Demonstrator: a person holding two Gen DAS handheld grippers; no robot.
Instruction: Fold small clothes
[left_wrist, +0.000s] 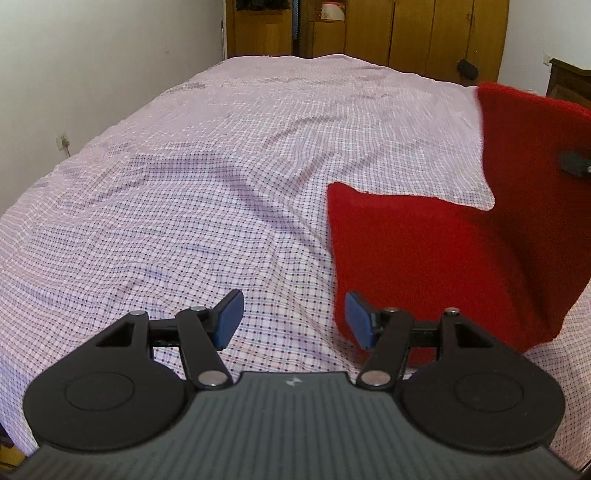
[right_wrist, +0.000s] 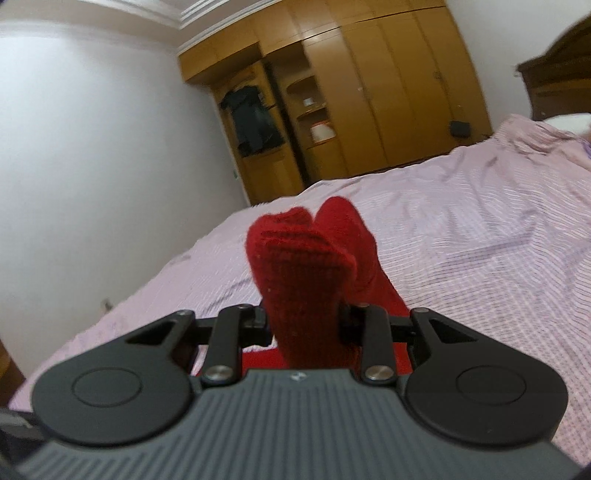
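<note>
Right wrist view: my right tool (right_wrist: 306, 325) is clamped on the red knit cloth (right_wrist: 303, 266), lifted above the bed (right_wrist: 461, 258). My left tool (left_wrist: 291, 321) is apart, holding nothing. I can read no writing.

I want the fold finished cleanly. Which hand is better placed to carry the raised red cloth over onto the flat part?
The right gripper: its fingers already clamp the lifted red knit cloth. The left gripper is open and empty, beside the part lying on the bed, better suited to pinning it.
</note>
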